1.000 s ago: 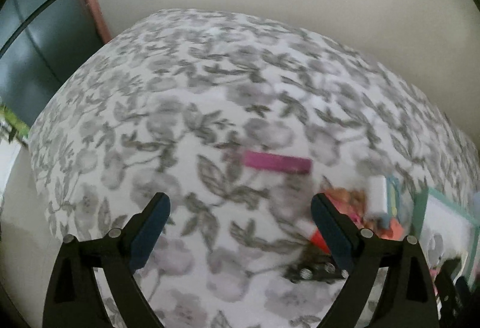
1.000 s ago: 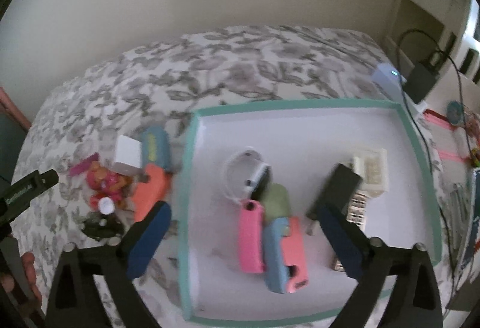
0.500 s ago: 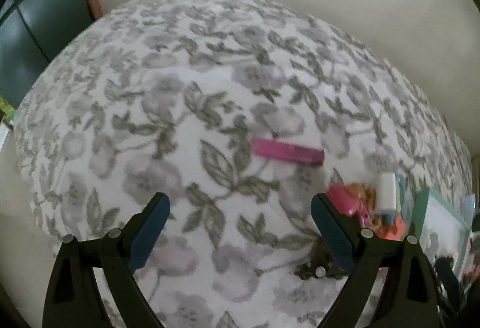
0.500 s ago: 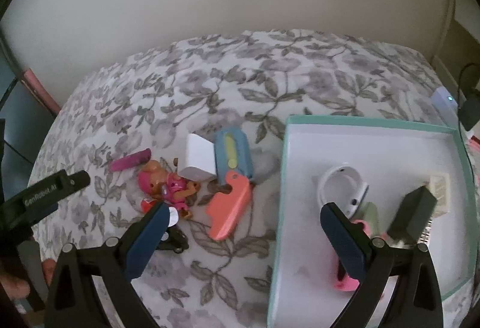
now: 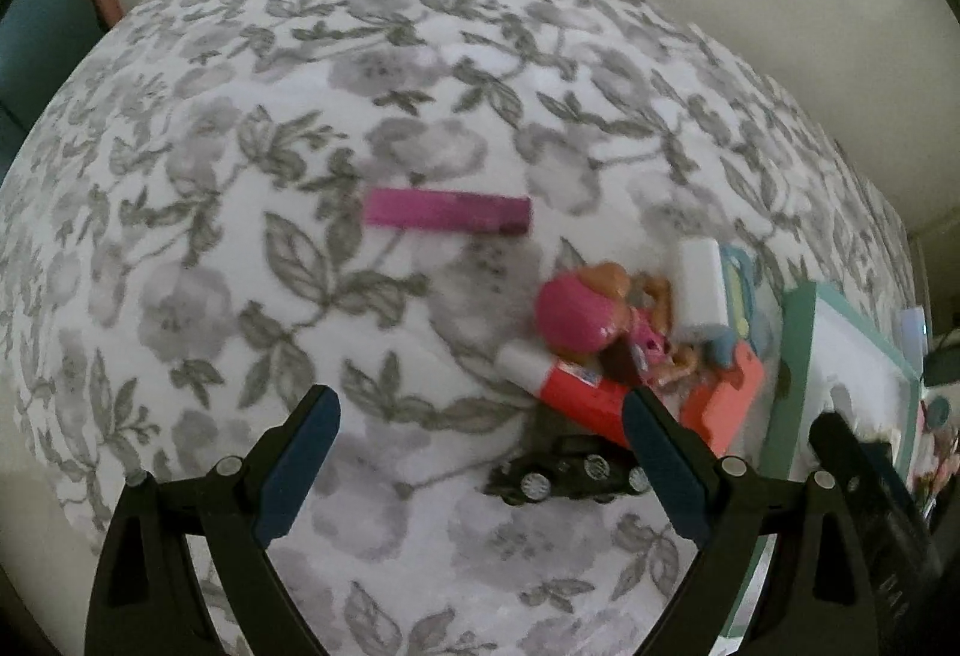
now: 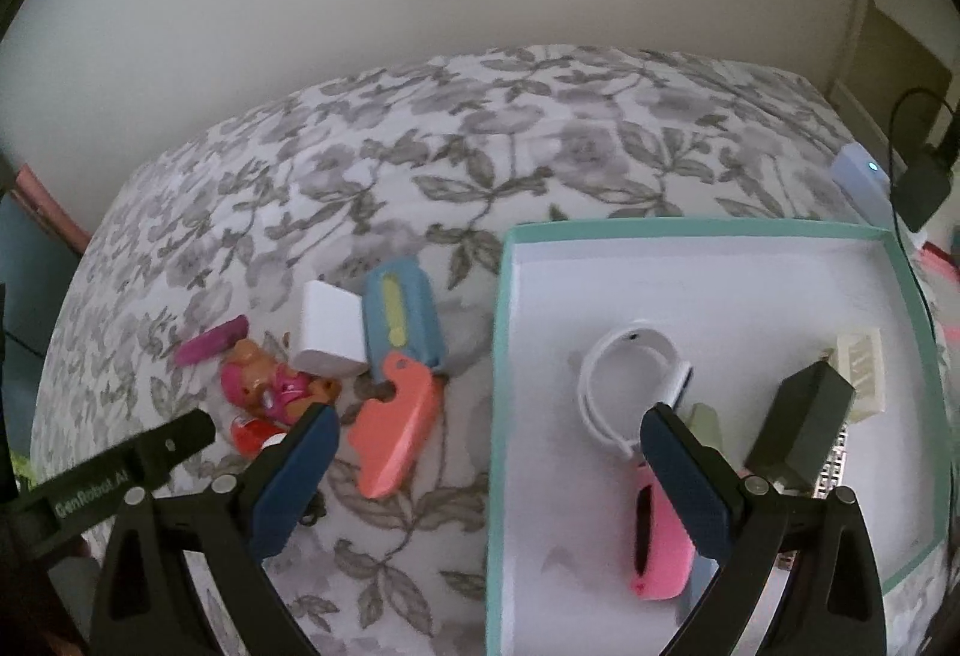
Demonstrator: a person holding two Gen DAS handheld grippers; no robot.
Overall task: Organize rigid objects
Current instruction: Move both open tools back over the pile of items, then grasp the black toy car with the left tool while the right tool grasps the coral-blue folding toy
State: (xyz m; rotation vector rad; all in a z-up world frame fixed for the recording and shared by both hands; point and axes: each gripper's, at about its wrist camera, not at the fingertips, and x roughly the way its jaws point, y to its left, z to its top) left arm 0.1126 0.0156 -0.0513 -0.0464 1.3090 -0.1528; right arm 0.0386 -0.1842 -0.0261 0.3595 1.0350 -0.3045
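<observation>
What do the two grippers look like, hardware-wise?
Both match: the left gripper and right gripper have black angular plastic arms with silver screws and dark blue finger pads. The left one's black body, seen from the right wrist, carries white "GenRobot.AI" lettering. No cables visible.

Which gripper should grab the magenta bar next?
Left, probably. The left gripper is open and empty, with the magenta bar lying clear ahead. The right gripper straddles the box rim.
</observation>
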